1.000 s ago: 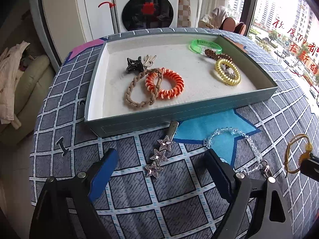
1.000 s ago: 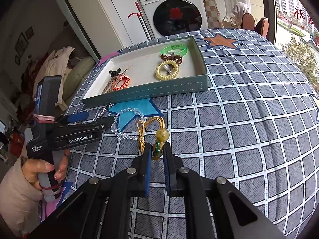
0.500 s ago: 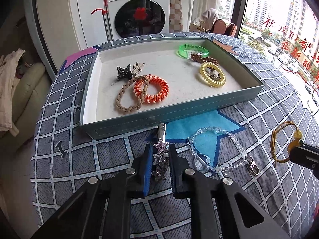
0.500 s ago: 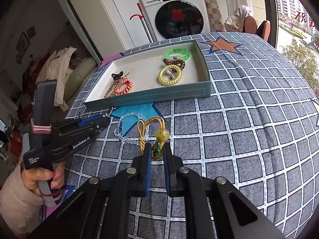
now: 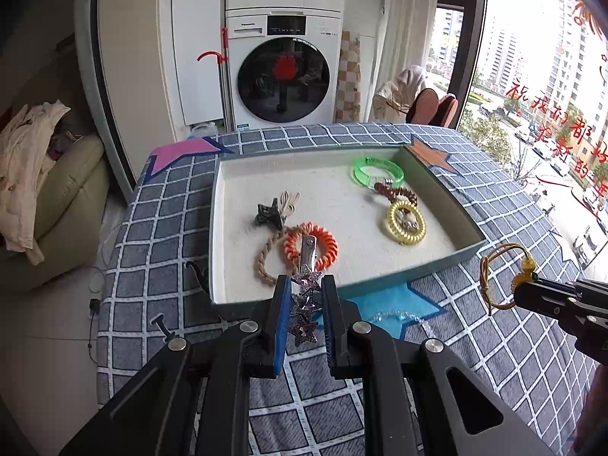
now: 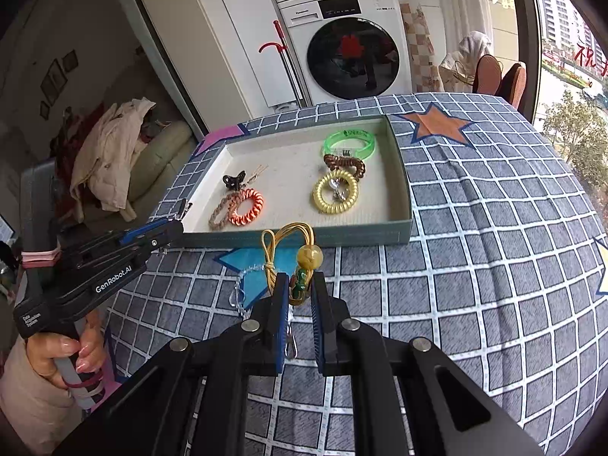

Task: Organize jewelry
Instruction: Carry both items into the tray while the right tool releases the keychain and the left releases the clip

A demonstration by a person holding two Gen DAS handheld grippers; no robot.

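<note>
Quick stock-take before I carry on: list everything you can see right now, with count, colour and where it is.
tray: 1, teal outside, pale inside, on tablecloth
coil hair ties: 3, yellow, orange, brown, in tray
bangle: 1, green, tray's far corner
claw clip: 1, black, in tray
braided loop: 1, tan, in tray beside the orange tie
clear bead bracelet: 1, on tablecloth before the tray
star hair clip: 1, purple-silver, in left gripper
cord bracelet: 1, yellow, amber bead, in right gripper
tablecloth: 1, grey-blue checked
washing machine: 1, white, behind
left gripper: 1, black, shut
right gripper: 1, black, shut

glittery star clip [image 5: 304, 306], woven checked tablecloth [image 5: 159, 220], translucent plastic bangle [image 5: 377, 171]
</note>
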